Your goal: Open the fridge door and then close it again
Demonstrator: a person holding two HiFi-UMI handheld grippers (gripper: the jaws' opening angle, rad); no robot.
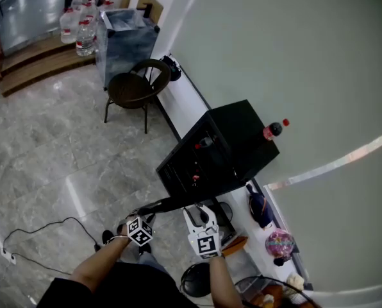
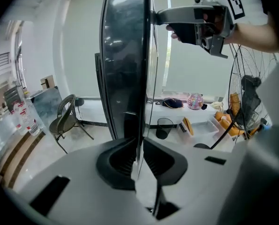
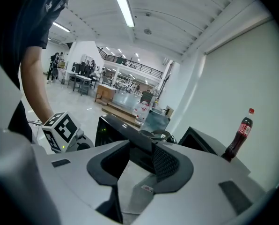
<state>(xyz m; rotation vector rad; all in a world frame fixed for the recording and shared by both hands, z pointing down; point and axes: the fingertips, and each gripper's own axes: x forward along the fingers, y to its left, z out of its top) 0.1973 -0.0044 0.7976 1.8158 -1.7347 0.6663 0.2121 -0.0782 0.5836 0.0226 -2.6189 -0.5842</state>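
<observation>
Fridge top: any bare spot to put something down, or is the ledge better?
The black mini fridge's top is bare from its front edge back to the red-capped cola bottle at the wall-side corner. The white ledge between the round brown chair and the fridge is also free. Past the fridge it is crowded: dark bag, pink patterned ball.

no words or numbers can be read anywhere. marker cube (image 1: 140, 231) on left gripper (image 1: 151, 212): black-and-white square code patterns, no letters. second marker cube (image 1: 207, 244) on right gripper (image 1: 196, 210), same kind of pattern. cola bottle (image 3: 238, 137) on top of the black fridge (image 1: 242, 133): red label, print too small. water bottles (image 1: 81, 27) by the far steps: red labels, unreadable. small sticker (image 3: 148, 188) on the right gripper's body behind its jaws: red print, too blurred.
</observation>
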